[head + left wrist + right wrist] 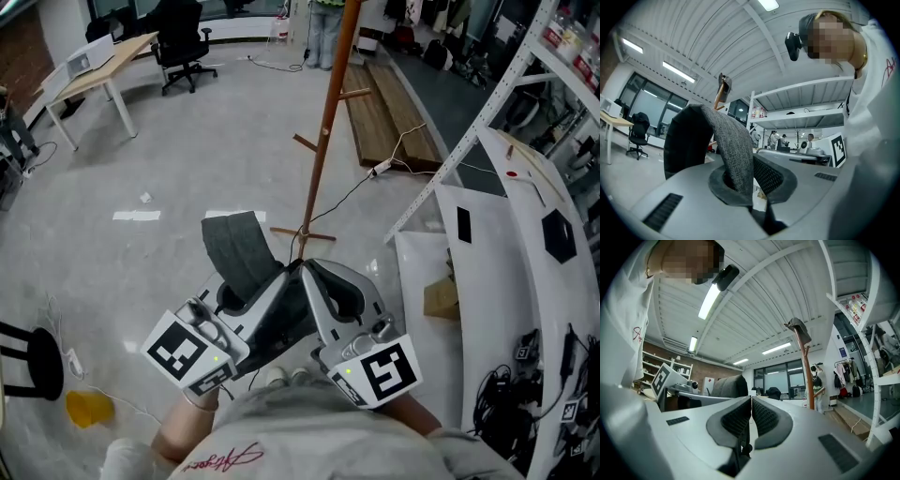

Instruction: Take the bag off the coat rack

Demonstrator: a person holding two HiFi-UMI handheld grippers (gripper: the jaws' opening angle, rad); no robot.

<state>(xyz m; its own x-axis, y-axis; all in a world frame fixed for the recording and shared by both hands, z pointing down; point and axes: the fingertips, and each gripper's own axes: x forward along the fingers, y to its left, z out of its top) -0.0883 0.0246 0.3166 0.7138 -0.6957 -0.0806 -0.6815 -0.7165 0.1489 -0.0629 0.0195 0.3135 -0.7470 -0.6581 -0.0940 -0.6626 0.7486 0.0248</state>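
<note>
The bag [240,249] is dark grey felt and hangs free of the coat rack [328,112], a brown wooden pole with pegs standing on the floor ahead. My left gripper [281,277] is shut on the bag; in the left gripper view the grey fabric [732,150] rises from between the jaws of the left gripper [747,183]. My right gripper [307,272] sits close beside it, tips almost touching the left one. In its own view the right gripper [751,416] is shut on nothing. The bag [729,386] and the rack [805,362] show beyond it.
A white shelving frame [487,103] and white panels [497,272] stand at the right, with a cardboard box [441,298]. Wooden planks [389,117] and a power strip [380,169] lie past the rack. A desk [103,66], an office chair [183,42] and a black stool [28,361] are at the left.
</note>
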